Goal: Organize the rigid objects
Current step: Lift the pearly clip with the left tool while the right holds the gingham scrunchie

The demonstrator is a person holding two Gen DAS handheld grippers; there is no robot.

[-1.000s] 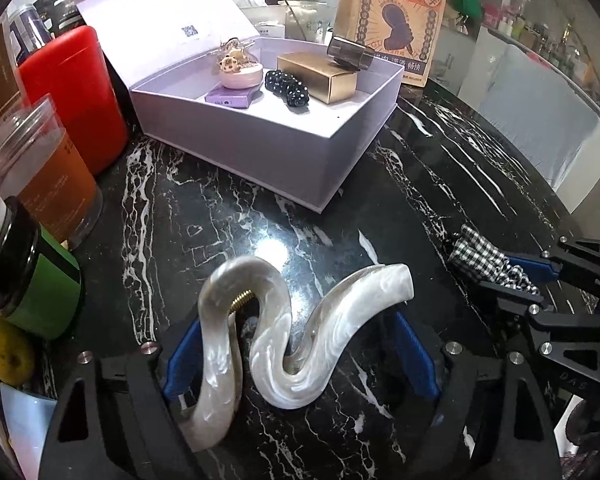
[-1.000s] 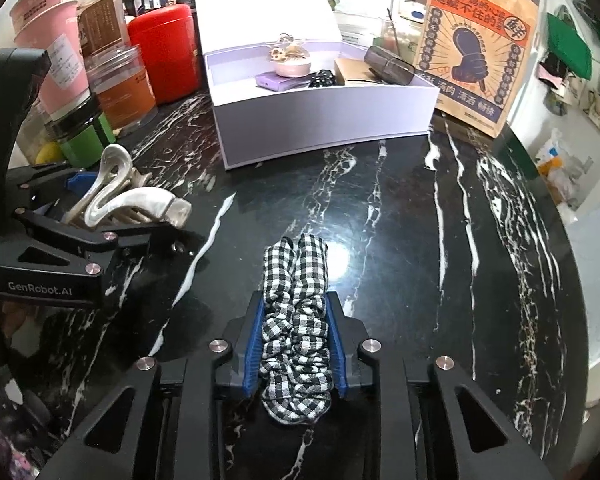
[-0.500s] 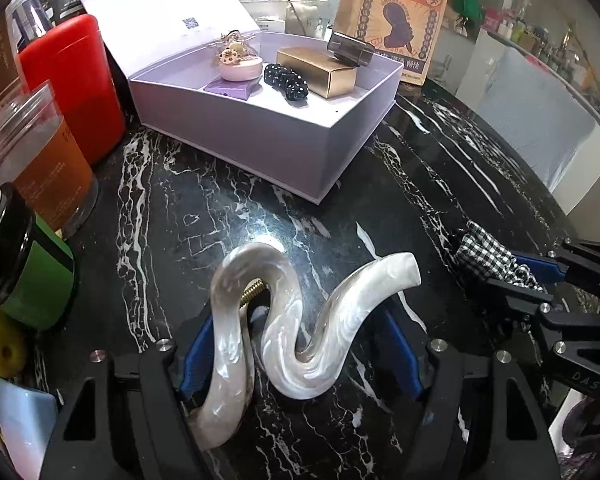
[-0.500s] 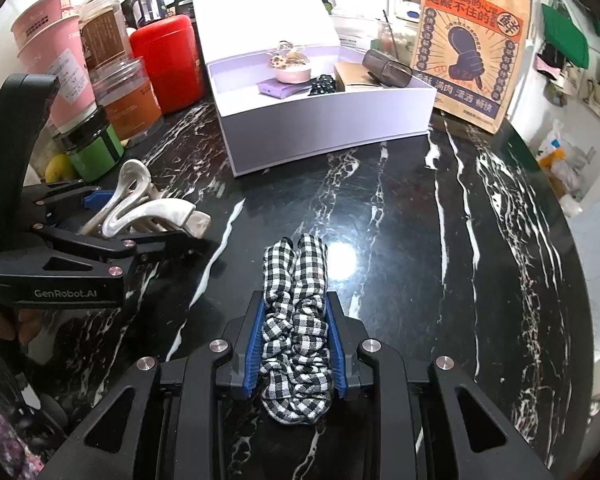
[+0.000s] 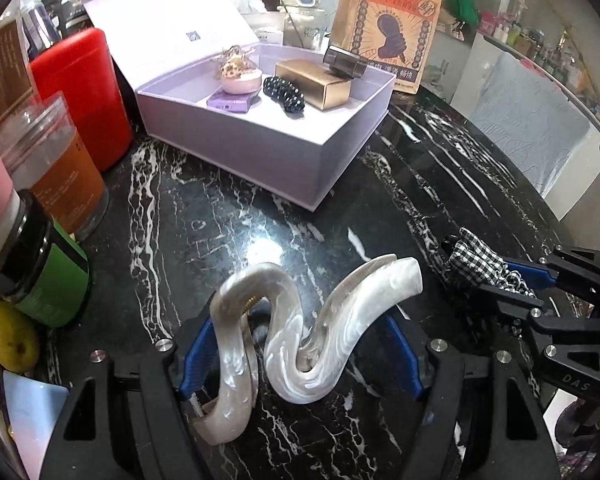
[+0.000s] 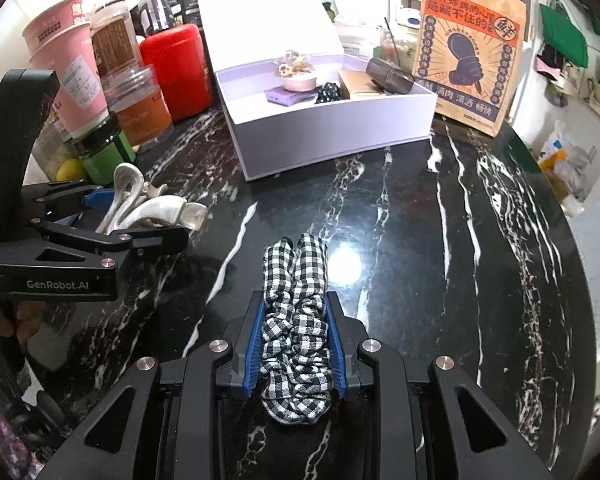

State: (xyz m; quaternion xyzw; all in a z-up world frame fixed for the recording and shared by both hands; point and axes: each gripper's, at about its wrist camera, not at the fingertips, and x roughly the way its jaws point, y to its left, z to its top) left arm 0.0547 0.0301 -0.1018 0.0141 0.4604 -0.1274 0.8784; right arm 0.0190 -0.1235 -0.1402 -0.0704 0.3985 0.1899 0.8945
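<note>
My left gripper (image 5: 300, 356) is matte black plastic with blue ribbed pads (image 5: 198, 356) and round silver screws. Its side carries white "GenRobot.AI" lettering. My right gripper (image 6: 296, 344) looks the same: black angular arms, blue pads, silver screws.

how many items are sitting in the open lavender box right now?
5 visible in the open lavender box: pink ceramic dish on a flat purple case, black beaded band mid-box, gold rectangular carton behind it, dark translucent case on the carton. Smaller items may be hidden.
</note>
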